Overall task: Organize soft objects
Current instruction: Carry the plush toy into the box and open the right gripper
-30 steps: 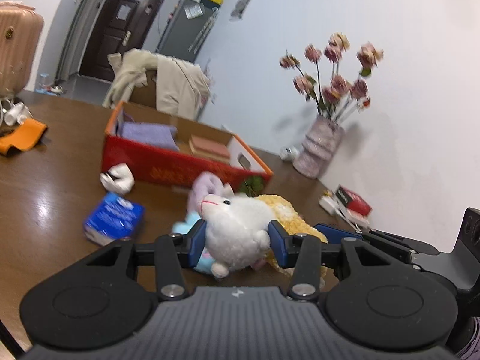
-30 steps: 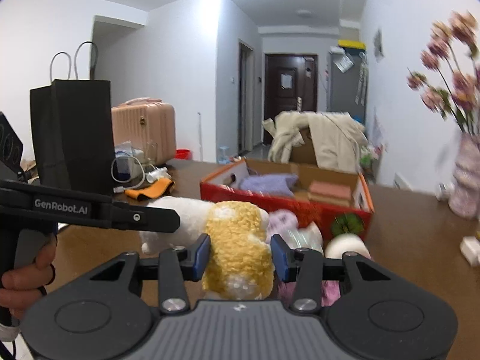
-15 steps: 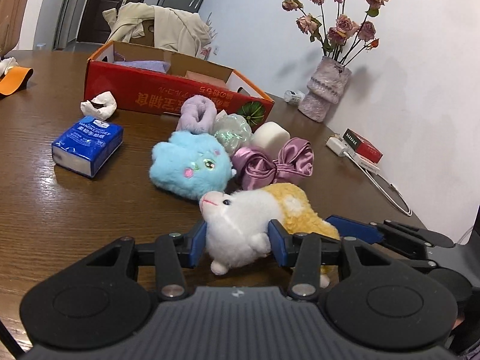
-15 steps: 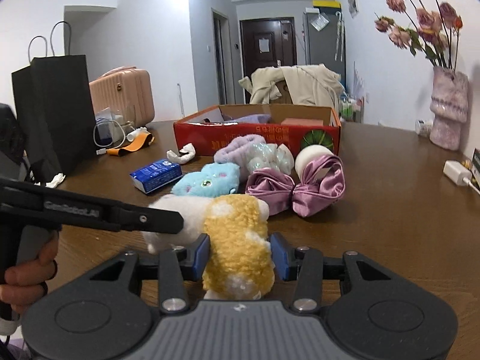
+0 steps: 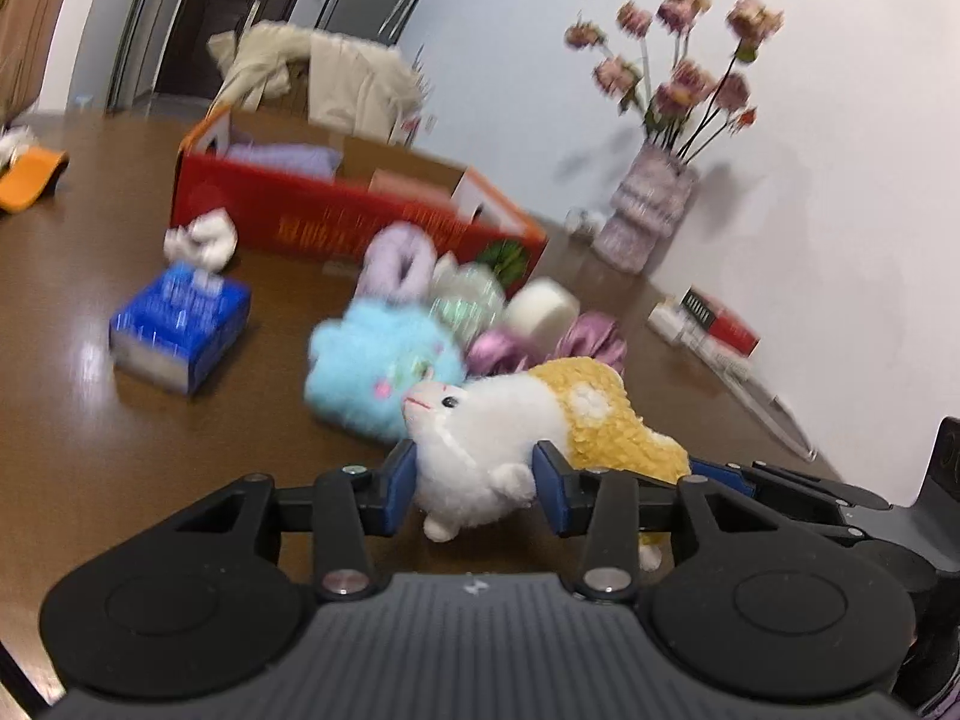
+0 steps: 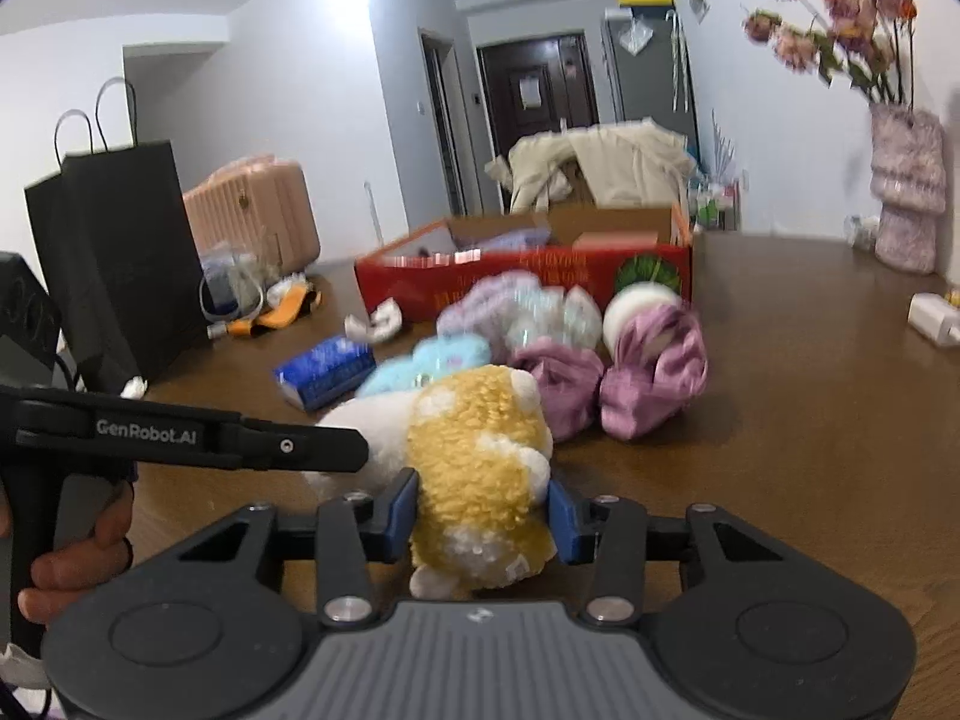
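1. Both grippers clamp one plush toy, white in front and yellow behind: the left gripper pinches the white front, the right gripper the yellow rear; both sets of jaws are closing on it
2. The toy is low over a brown, glossy table; whether it touches the top I cannot tell. A hand on the left gripper's handle shows in the right view
3. Just beyond lies a cluster of soft things: one blue plush, one purple bow, one iridescent puff, one lilac scrunchie, one white roll
4. To the left sit one blue tissue pack and one crumpled white wad
5. Behind the cluster stands one red open box with a lilac cloth and a pinkish block inside
6. Farther off: one vase of pink flowers by the white wall, one red-and-black packet, one black paper bag, one orange item
7. Past the table: a chair draped with a beige coat, one pink suitcase, one dark door
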`<state>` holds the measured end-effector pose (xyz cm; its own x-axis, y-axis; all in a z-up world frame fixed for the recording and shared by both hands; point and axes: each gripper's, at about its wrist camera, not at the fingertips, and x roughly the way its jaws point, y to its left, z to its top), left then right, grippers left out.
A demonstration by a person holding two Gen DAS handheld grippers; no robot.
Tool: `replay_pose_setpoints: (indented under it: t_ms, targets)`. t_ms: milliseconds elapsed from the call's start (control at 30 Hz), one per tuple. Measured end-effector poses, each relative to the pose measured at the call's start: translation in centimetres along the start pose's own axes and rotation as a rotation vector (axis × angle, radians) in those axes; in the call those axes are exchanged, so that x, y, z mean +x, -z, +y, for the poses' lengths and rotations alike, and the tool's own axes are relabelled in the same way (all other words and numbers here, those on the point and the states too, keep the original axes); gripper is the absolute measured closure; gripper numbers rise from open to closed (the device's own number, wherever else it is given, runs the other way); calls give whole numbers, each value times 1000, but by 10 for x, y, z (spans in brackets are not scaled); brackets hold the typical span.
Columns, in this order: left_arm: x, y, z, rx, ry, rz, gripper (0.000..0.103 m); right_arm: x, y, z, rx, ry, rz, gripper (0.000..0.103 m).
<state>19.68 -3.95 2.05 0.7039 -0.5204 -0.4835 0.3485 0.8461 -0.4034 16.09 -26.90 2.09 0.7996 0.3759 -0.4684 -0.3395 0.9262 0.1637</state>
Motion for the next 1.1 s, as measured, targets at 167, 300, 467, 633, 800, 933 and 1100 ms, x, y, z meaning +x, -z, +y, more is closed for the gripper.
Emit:
replay_pose_setpoints:
  t_ms: [167,300,467,633,800,933,1100]
  targets:
    - [13,-49,-4,42,30,-65,61,5,-42,-9,-15,2,-77,60]
    - [43,-100,-5,92,32,-93,62,32,-87,-24,-31,24,-107,61]
    - [113,-176,17,83,22,-44,61,100,-153,-69,63,12,-59,61]
    - [202,-214,48,32,-28,67,62,189,-191,-114,157,49,63,61]
    - [257,-212,59,38,-86,162,62,242,-191,-123,111,162,167,61]
    - [258,-206,57,79,-80,164,58,249,-182,-114,35,241,146,54]
    - [226,-211,51,127,-84,137,53,230,-190,-113,4,255,99,54]
